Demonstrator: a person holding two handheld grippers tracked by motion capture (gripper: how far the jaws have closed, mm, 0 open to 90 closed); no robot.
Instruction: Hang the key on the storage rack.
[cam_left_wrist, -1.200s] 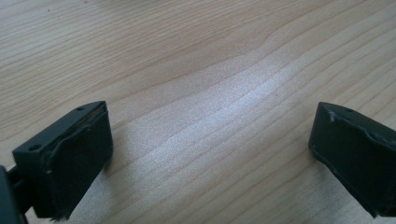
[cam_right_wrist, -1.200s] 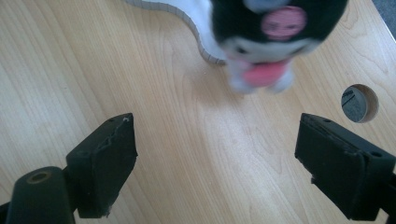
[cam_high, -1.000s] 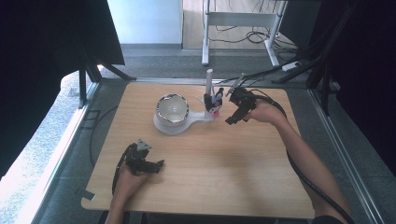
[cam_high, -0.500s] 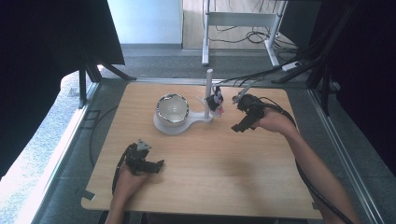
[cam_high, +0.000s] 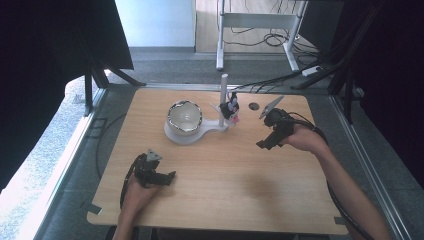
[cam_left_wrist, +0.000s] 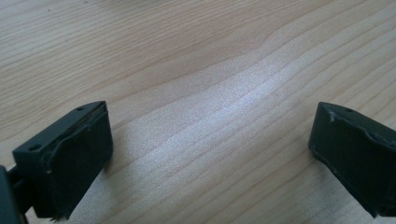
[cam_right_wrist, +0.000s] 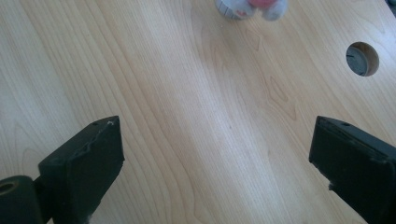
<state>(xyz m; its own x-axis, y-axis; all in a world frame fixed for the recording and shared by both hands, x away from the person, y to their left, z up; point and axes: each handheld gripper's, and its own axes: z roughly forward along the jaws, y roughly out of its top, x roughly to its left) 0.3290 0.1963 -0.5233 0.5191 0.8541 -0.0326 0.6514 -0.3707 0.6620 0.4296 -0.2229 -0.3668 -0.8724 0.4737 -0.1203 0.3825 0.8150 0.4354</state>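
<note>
Pale wood of the table (cam_high: 225, 200) on every side, with open board at the near edge for a retreat. At the near left, leave the left gripper (cam_high: 170, 176) parked low over the board, jaws spread wide on nothing. Farther in, left of centre, note the metal bowl (cam_high: 184, 117) seated on the white stand (cam_high: 200, 135). Just right of it, find the upright post (cam_high: 224, 92) with the small dark and pink figure (cam_high: 231, 107) against its right side; hard to tell whether hung there or resting on the base. Judge the placing done and the pull-away in hand. At the right, hold the right gripper (cam_high: 262, 145) well apart from the figure, jaws just lately opening and now wide, nothing between them. Draw it off level toward the near right, never back across the post. Avoid dragging the cable over the stand or brushing the figure loose. Treat the round hole (cam_high: 254, 106) in the board, between post and gripper, as a landmark only.
</note>
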